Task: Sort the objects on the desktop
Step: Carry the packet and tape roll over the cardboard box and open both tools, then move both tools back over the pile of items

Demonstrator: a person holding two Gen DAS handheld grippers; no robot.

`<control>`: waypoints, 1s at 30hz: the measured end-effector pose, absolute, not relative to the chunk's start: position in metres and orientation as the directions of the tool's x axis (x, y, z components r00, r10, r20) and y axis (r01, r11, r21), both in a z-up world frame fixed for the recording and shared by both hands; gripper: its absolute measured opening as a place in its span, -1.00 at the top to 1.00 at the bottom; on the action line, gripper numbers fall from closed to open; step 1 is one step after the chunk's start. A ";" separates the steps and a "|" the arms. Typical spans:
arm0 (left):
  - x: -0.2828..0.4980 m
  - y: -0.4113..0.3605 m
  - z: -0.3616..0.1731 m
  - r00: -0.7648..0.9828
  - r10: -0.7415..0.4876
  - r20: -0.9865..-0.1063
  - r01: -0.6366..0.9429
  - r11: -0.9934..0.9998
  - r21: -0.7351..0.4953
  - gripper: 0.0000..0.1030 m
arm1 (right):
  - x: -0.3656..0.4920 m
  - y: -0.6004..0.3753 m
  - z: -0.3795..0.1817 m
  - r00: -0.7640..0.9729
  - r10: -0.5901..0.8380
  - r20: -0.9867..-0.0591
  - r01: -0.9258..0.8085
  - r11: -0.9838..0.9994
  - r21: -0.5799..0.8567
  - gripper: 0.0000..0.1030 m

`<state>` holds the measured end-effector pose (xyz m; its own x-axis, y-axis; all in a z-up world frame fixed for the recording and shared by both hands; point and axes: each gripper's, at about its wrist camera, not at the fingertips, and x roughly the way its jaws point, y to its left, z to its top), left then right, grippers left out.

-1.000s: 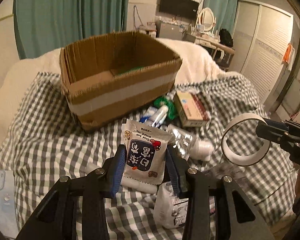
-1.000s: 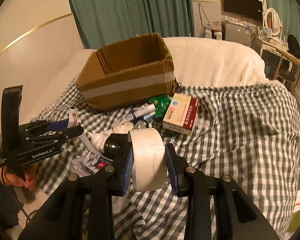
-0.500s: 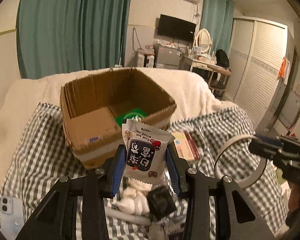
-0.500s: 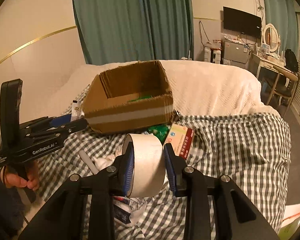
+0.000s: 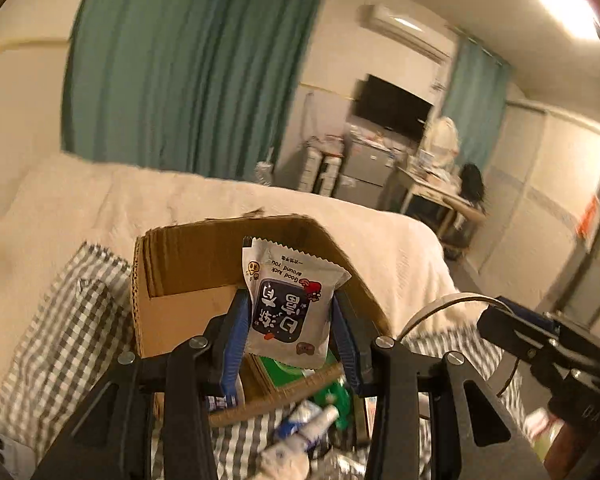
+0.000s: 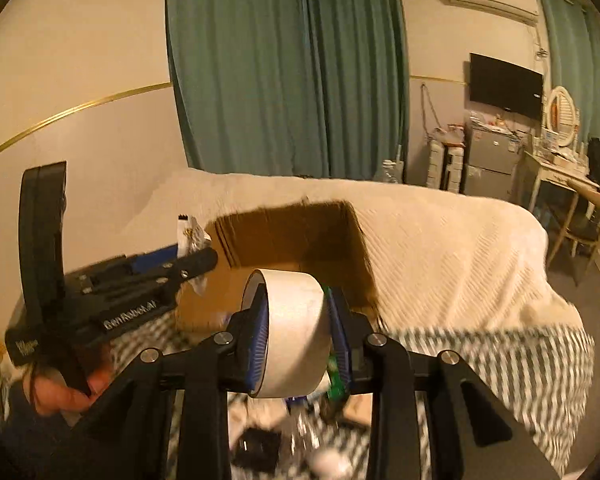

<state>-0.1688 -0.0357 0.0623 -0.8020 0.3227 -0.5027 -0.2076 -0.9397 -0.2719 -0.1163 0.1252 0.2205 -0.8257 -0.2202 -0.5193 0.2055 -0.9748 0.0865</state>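
My left gripper (image 5: 289, 304) is shut on a white snack packet (image 5: 290, 312) with a dark blue panel, held upright over the near wall of an open cardboard box (image 5: 188, 260). Between the blue pads of my right gripper (image 6: 296, 300) sits a roll of pale tape (image 6: 292, 336), clamped across its width, in front of the same box (image 6: 292, 236). In the right wrist view the left gripper (image 6: 196, 260) shows at the left, a hand under it. The tape ring (image 5: 440, 308) shows at the right of the left wrist view.
A green item (image 5: 284, 364) lies inside the box. Tubes and small packs (image 5: 312, 424) are scattered on the checked cloth (image 5: 72, 320) below the grippers. A phone (image 5: 4, 452) lies at the lower left. A white blanket (image 6: 440, 248) covers the bed beyond.
Both grippers have risen and moved toward the box, each keeping its load. The box now sits right behind the fingertips, and the clutter has dropped low in both views.
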 end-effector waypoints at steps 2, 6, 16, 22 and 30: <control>-0.191 -0.042 0.048 -0.796 0.291 -0.531 -0.166 -0.948 -0.271 0.20 | -0.145 0.119 0.216 -0.819 -0.216 -0.531 0.198 -0.976 0.092 0.47; -0.217 -0.048 0.005 -0.752 0.260 -0.605 -0.145 -0.962 -0.233 0.20 | -0.193 0.113 0.186 -0.793 -0.204 -0.574 0.166 -0.979 0.118 0.47; -0.222 -0.041 -0.031 -0.705 0.251 -0.663 -0.155 -0.967 -0.201 -0.73 | -0.225 0.118 0.145 -0.765 -0.181 -0.618 0.106 -0.982 0.156 0.01; -0.190 -0.041 -0.032 -0.718 0.216 -0.662 -0.143 -0.976 -0.163 -0.75 | -0.190 0.131 0.167 -0.804 -0.174 -0.569 0.099 -0.982 0.160 -0.12; -0.131 -0.029 -0.035 -0.691 0.267 -0.672 -0.182 -0.964 -0.195 -0.89 | -0.111 0.169 0.169 -0.796 -0.116 -0.594 0.056 -0.991 0.119 -0.14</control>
